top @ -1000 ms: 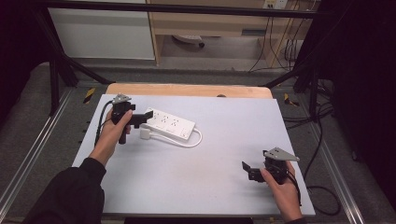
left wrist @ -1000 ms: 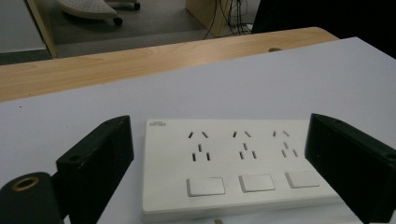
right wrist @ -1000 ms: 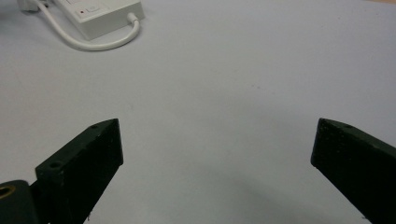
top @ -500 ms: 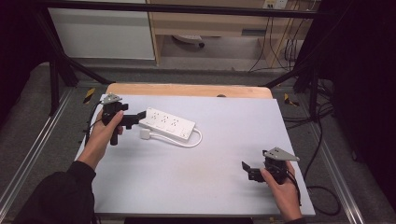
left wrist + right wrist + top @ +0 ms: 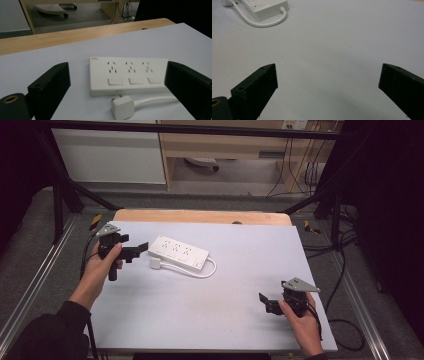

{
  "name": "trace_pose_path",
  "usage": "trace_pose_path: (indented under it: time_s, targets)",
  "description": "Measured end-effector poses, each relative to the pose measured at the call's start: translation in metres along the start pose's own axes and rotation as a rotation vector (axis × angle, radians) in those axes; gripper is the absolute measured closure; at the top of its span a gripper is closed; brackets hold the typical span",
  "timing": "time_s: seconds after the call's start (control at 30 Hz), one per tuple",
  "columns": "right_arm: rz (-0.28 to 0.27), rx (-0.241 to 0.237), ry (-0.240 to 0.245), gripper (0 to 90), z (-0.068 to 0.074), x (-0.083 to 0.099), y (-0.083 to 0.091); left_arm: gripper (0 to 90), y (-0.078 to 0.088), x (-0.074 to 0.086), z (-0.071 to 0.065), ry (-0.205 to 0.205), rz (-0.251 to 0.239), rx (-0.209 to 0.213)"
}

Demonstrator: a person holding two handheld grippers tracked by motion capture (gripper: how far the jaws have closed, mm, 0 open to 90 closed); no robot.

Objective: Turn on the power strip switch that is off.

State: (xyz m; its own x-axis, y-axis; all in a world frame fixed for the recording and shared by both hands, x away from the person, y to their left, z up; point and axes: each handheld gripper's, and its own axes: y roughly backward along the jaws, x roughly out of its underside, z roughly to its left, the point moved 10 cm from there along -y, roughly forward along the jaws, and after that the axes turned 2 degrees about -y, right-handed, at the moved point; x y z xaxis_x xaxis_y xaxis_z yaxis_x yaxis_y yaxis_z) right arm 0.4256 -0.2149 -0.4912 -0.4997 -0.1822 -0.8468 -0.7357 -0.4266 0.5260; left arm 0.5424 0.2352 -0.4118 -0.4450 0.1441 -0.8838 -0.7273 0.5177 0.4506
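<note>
On a pale grey table (image 5: 210,320), a white power strip (image 5: 178,252) lies flat toward the far left, its three sockets and three switches facing up; its white cord (image 5: 207,270) loops from the right end back along the near edge, and the white plug (image 5: 155,264) rests on the table just beside the strip's near left corner. At the table's left edge, the left gripper (image 5: 137,250) is held in a hand (image 5: 100,270), its jaws spread wide and pointing at the strip's left end, near it but apart from it; seen along those jaws, the strip (image 5: 127,75) and plug (image 5: 123,107) sit between them, untouched. Toward the near right corner, the right gripper (image 5: 267,302) rests low in the other hand (image 5: 300,320), well apart from the strip; its jaws stand wide over bare tabletop, holding nothing, with the strip's cord end (image 5: 265,10) far off.
</note>
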Motion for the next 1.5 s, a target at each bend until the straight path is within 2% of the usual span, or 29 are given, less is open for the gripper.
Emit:
trace_pose_path:
  time_s: [0.1, 0.6, 0.83, 0.97, 1.23, 1.5]
  targets:
    - [-0.001, 0.000, -0.004, 2.4, 0.000, 0.000, 0.000, 6.6, 0.005, 0.003, 0.004, 0.005, 0.001, -0.030]
    - [-0.002, -0.004, 0.003, 2.3, 0.000, 0.000, 0.000, 6.7, 0.035, 0.008, -0.002, 0.000, -0.022, -0.009]
    - [-0.001, -0.002, 0.002, 2.3, 0.000, 0.000, -0.001, 6.7, 0.048, 0.011, -0.011, -0.019, -0.027, 0.005]
    - [0.000, 0.002, 0.002, 2.4, -0.001, 0.000, -0.001, 7.3, 0.053, 0.016, -0.017, -0.059, -0.012, -0.003]
    - [0.004, 0.006, -0.001, 2.6, -0.001, 0.001, -0.001, 7.4, 0.067, 0.030, -0.032, -0.063, -0.026, 0.015]
    - [0.002, 0.004, -0.004, 2.6, -0.002, 0.000, -0.001, 7.1, 0.084, 0.046, -0.038, -0.038, -0.046, 0.029]
